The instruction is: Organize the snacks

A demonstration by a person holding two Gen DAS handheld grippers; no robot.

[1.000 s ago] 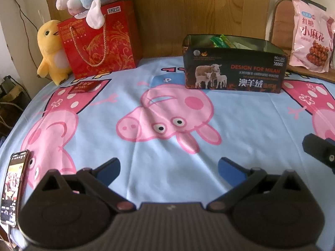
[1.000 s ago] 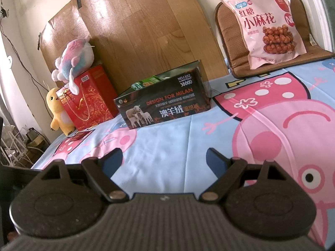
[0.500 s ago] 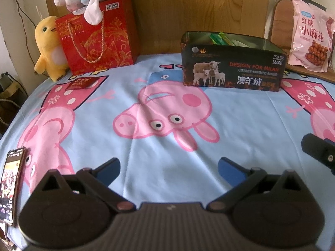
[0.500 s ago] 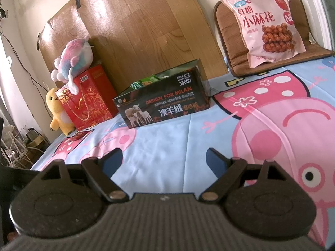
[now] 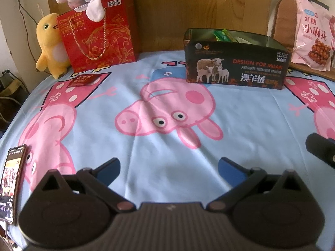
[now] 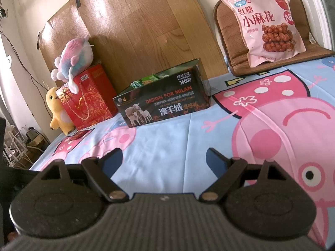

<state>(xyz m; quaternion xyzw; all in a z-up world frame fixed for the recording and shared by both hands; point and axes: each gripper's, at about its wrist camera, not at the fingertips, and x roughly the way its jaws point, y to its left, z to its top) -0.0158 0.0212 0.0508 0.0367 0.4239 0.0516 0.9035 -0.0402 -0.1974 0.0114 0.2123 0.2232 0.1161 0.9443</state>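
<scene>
both tools, left tool (image 5: 168, 168) and right tool (image 6: 164, 159), gape wide (nothing held) before the black box (image 5: 236, 62).

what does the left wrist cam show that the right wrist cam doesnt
Only the left wrist view shows the phone at the sheet's left edge, plus the right gripper's tip at its right border.

Only the right wrist view shows the whole pink snack bag on its brown cushion, and the cables on the floor.

Both show the black box with green packets inside, the red gift bag, the yellow duck, the small red packet and open, empty grippers.
</scene>
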